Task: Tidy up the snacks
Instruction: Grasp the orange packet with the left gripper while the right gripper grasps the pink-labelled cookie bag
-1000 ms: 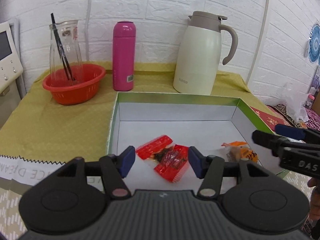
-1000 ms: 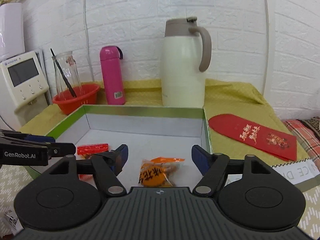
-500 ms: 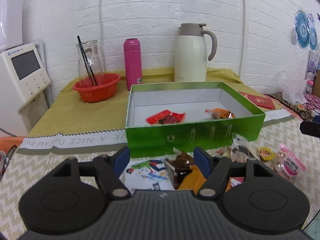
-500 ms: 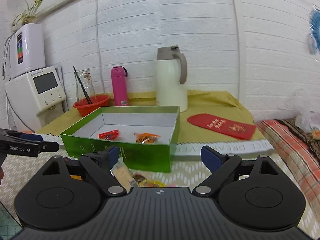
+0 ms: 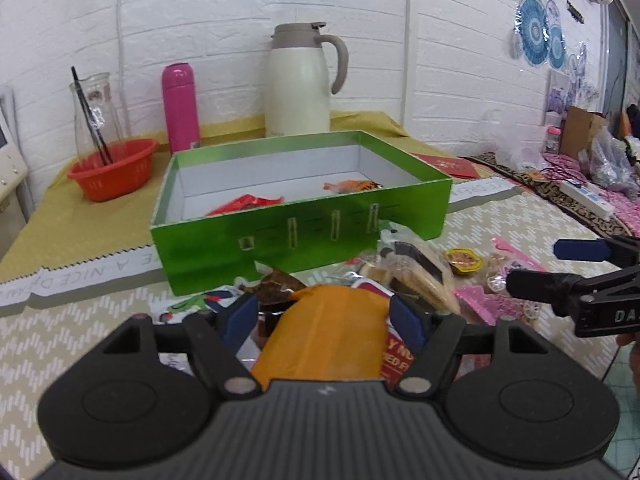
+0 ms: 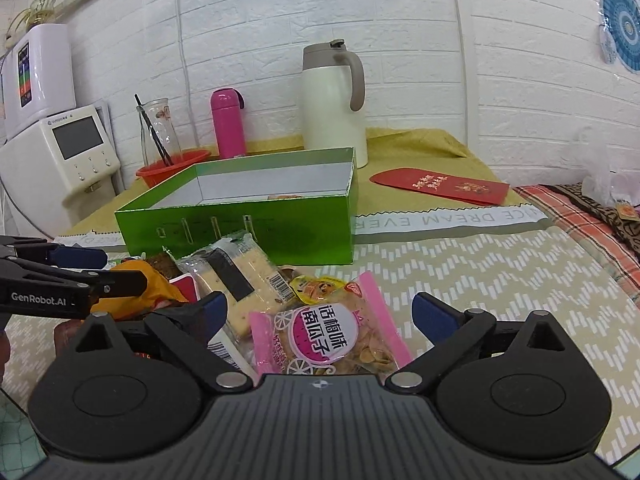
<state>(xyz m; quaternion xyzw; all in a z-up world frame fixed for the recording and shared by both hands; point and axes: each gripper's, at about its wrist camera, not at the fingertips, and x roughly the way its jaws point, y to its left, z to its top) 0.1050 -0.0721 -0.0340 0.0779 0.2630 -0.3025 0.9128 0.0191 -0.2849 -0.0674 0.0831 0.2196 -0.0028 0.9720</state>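
Note:
A green box (image 5: 304, 232) with white inside stands on the table, holding red packets (image 5: 244, 204) and an orange one (image 5: 352, 186). In front of it lies a pile of snacks. My left gripper (image 5: 323, 320) hangs low over the pile, open, with an orange packet (image 5: 332, 332) between its blue pads; a gap shows at the left pad. My right gripper (image 6: 324, 314) is open wide around a pink seed packet (image 6: 332, 336) without touching it. A cracker packet (image 6: 240, 276) lies between the two grippers. Each gripper shows in the other's view, the right gripper (image 5: 548, 266) and the left gripper (image 6: 120, 268).
Behind the box stand a cream jug (image 5: 300, 84), a pink flask (image 5: 180, 108) and a red basket (image 5: 116, 168) with a glass carafe. A red envelope (image 6: 440, 186) lies at the right. A white appliance (image 6: 68, 152) stands at the left.
Both grippers have drawn back from over the box's inside to the snack pile on its near side. Their jaws stand wider, with the orange and pink packets now between them.

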